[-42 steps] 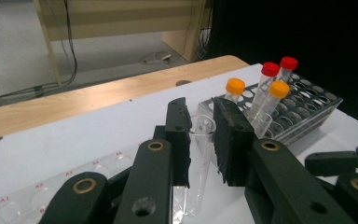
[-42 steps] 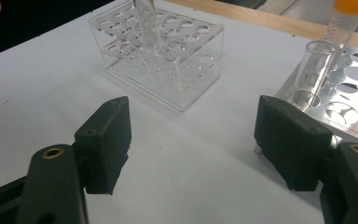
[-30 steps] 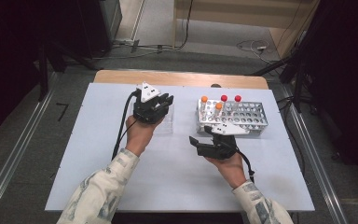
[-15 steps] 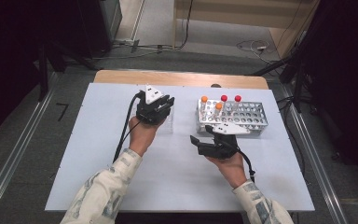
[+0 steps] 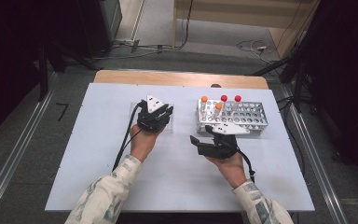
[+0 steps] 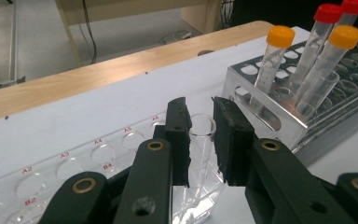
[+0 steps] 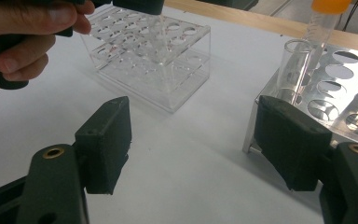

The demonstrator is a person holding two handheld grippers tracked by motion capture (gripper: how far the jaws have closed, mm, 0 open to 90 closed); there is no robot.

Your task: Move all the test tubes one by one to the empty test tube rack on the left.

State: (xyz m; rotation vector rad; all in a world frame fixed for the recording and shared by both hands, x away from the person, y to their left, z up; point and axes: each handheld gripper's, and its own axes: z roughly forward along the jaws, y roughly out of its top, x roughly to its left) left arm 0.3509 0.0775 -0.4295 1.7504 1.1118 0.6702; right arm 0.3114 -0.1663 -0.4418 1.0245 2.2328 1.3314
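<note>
clear tube (image 6: 200, 140) gripped in my left gripper (image 6: 200, 135), over the clear rack (image 6: 70, 163)

its jaws are clamped on the tube's upper part, the tube upright at the end of the labelled rack on the white desk (image 5: 98, 154). my right gripper (image 7: 191, 140) hangs with jaws wide and empty beside the metal rack (image 5: 242, 116), where orange- and red-capped tubes (image 5: 218, 106) stand.

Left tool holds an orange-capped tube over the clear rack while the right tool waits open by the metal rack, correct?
Not quite: the tube in the left tool is clear and uncapped, as the left gripper view shows. It is over the clear rack; the right tool waits open by the metal rack.
</note>
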